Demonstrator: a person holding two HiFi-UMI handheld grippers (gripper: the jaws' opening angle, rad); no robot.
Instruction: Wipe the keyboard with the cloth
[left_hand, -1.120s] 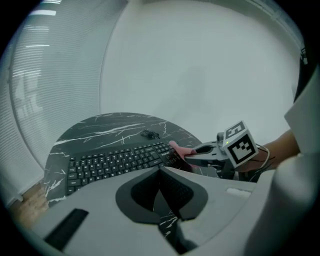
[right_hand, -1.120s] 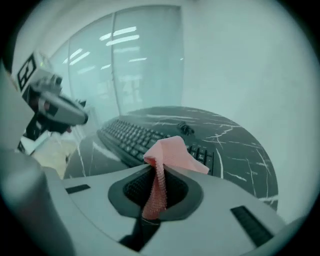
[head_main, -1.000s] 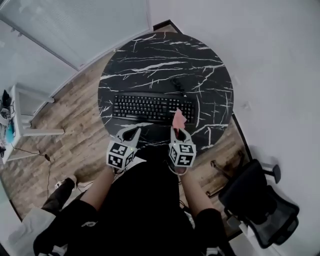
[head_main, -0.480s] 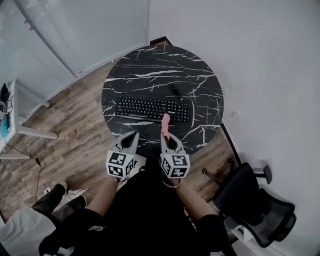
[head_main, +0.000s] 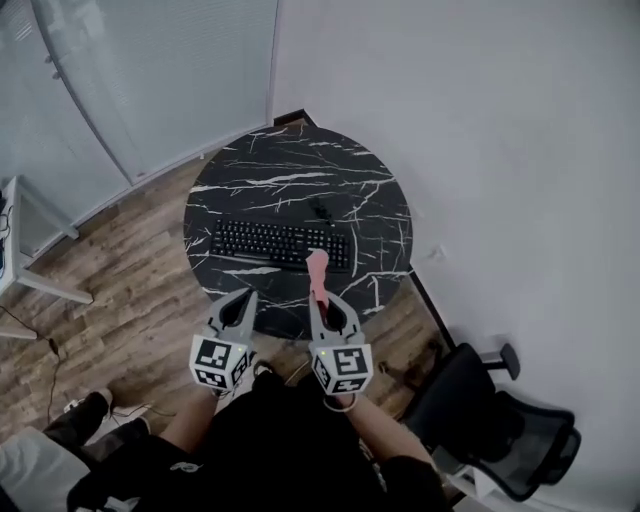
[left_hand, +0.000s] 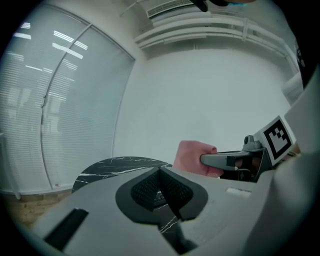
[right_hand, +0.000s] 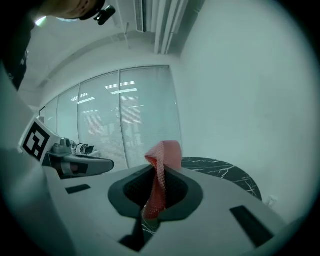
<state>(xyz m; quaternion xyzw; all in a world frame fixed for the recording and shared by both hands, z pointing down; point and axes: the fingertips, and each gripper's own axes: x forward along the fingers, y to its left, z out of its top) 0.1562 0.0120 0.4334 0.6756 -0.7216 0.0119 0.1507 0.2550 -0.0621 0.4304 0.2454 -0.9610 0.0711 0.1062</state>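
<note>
Scene: head view looks steeply down on a round black table (head_main: 300, 150) w/ white marble veins, centre of frame, on a wood-plank floor (head_main: 120, 280).
Keyboard: black keyboard (head_main: 280, 243) lies across the lower half of the table, long side running left to right.
Cloth: pink cloth (head_main: 317, 268) is clamped in the right gripper. Its free end sticks out past the jaws and, in the head view, overlaps the keyboard's lower right edge. Can't tell if it touches the keys.
Right gripper: right gripper (head_main: 322, 300) sits lower centre, by the table's near rim. Jaws are closed on the cloth; in its own view the cloth runs up betw. the dark pads and folds over at the top.
Left gripper: left gripper (head_main: 240, 303) sits just left of the right one, by the same rim. Jaws are together w/ nothing betw. them.
Person: dark clothing (head_main: 280, 440) fills the bottom centre, both forearms reaching up to the grippers.
Surroundings: black office chair (head_main: 490, 420) at lower right; glass partition w/ blinds (head_main: 130, 80) at upper left; plain white wall (head_main: 480, 120) at upper right.
</note>
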